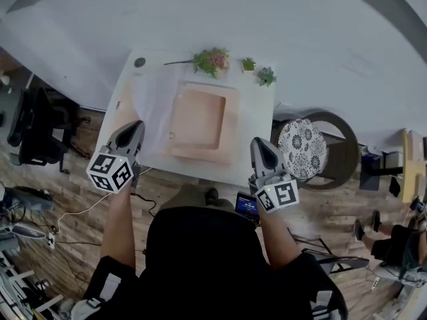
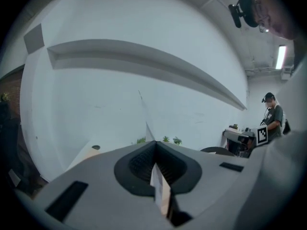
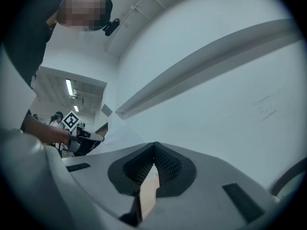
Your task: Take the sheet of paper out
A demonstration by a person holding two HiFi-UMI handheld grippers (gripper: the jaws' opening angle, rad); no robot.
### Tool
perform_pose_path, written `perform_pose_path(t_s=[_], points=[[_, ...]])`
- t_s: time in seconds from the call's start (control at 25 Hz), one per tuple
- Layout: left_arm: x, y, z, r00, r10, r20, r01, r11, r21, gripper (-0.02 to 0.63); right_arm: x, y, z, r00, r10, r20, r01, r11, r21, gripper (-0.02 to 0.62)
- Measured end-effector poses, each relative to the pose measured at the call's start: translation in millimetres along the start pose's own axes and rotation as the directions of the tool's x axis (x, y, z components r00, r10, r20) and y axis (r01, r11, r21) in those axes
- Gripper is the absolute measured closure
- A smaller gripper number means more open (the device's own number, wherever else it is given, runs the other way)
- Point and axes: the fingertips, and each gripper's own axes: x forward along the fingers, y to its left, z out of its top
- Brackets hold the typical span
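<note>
White tabletop [image 1: 257, 129] against a pale wall, pink tray [image 1: 197, 122] at centre. Sheet of paper [image 1: 155, 102] hangs raised over the tray's left side, long axis running toward the top of the frame. Left hand-held gripper [image 1: 137, 125] is closed, apparently on the sheet's near edge. Right hand-held gripper [image 1: 261, 142] is closed on nothing, well apart at lower right. Left gripper view gives the sheet edge-on, a thin line rising from the jaw tips; right gripper view shows its broad face at left.
</note>
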Motion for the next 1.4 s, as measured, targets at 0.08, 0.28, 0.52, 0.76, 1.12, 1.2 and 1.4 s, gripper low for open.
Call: perform_pose_path(t_s=[0.08, 0.28, 0.52, 0.76, 1.12, 1.2, 1.4], points=[[-12.2, -8.2, 4.5, 0.998, -0.009, 0.057, 0.008, 1.0, 0.009, 0.606, -7.7, 8.2, 0.2, 1.0, 0.002, 0.002, -0.002, 1.0, -0.008, 0.585], [-43.5, -26.5, 16.4, 0.981, -0.01, 0.192, 0.001, 0.999, 0.044, 0.606, -22.4, 30.1, 4.6, 1.0, 0.014, 0.006, -0.013, 1.0, -0.021, 0.586], [-87.2, -48.8, 20.8, 0.951, -0.04, 0.305, 0.013, 0.996, 0.09, 0.606, -49.9, 55.0, 5.3, 0.998, -0.054, -0.03, 0.051, 0.995, -0.083, 0.584], [-143.7, -69.6, -21.0, 0.951, -0.089, 0.296, 0.069, 0.995, 0.077, 0.606, -96.1, 111.1, -2.8, 0.996, -0.082, -0.033, 0.079, 0.994, -0.077, 0.584], [-255.8, -85.2, -89.3, 0.961, -0.101, 0.257, 0.1, 0.995, 0.017, 0.606, -161.8, 232.2, -27.1, 0.996, -0.062, -0.065, 0.057, 0.995, -0.084, 0.584], [-275.7, -91.3, -106.5, 0.967, -0.1, 0.232, 0.098, 0.995, 0.021, 0.606, -182.9, 250.4, -33.5, 0.994, -0.063, -0.084, 0.057, 0.995, -0.083, 0.584], [-313.6, -112.2, -137.0, 0.975, -0.122, 0.184, 0.106, 0.99, 0.092, 0.606, -226.6, 276.7, -42.2, 0.989, -0.083, -0.119, 0.075, 0.994, -0.075, 0.584]])
